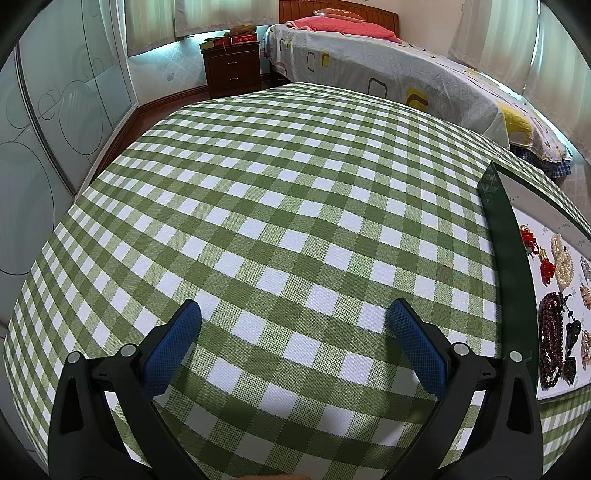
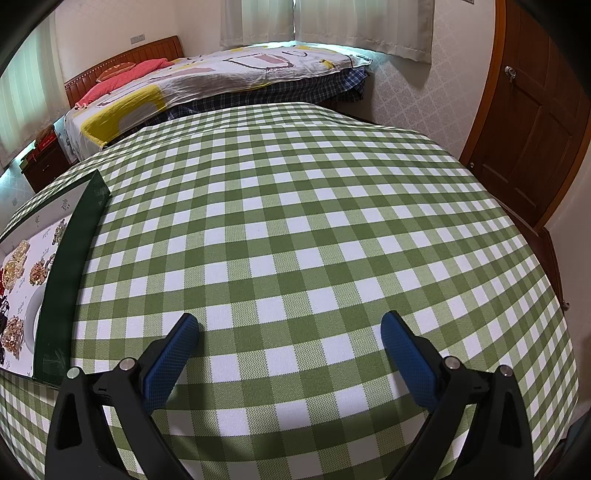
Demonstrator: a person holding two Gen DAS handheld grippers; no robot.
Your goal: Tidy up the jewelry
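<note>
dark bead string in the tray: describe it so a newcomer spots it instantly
On the green checked tablecloth lies a shallow green-rimmed tray with a white floor, between the two claws. The dark bead string is heaped at the tray's near end by its left wall. Its neighbours are red, cream or gold; it alone is deep maroon-brown.

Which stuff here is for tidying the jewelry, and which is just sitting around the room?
For the job:
tray
dark bead strand
red charms
cream beads
gold pieces
left hand-held gripper, open
right hand-held gripper, open

Just lying about:
bed
nightstand
pink pillow
door
checked tablecloth
</note>
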